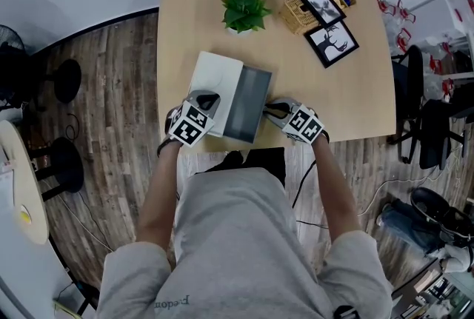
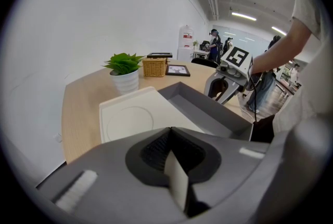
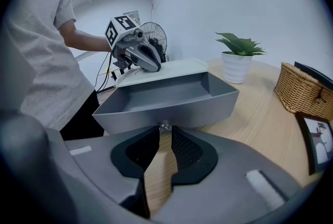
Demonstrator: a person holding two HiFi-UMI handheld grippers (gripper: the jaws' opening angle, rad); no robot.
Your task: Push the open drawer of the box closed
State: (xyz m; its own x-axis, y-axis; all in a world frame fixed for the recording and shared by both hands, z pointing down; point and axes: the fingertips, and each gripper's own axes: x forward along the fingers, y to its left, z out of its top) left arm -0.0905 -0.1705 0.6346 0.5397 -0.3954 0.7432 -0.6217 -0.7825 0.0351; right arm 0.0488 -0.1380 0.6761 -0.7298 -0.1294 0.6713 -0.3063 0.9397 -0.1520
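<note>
A white box (image 1: 217,81) lies at the near edge of the wooden table (image 1: 355,103), with its grey drawer (image 1: 248,104) pulled out to the right. The drawer is empty (image 3: 166,94). My left gripper (image 1: 209,99) rests on the box's top near its left corner, and in the left gripper view its tips (image 2: 169,129) meet with nothing between them. My right gripper (image 1: 272,112) is at the drawer's front wall. Its jaws (image 3: 165,129) stand a narrow crack apart, with the small silver knob (image 3: 165,125) at the mouth of the gap.
A potted plant (image 1: 244,9), a wicker basket (image 1: 298,12) and two framed pictures (image 1: 332,42) stand at the back of the table. Black stools (image 1: 65,81) are on the floor to the left, chairs (image 1: 433,125) to the right. My body is close behind the table's near edge.
</note>
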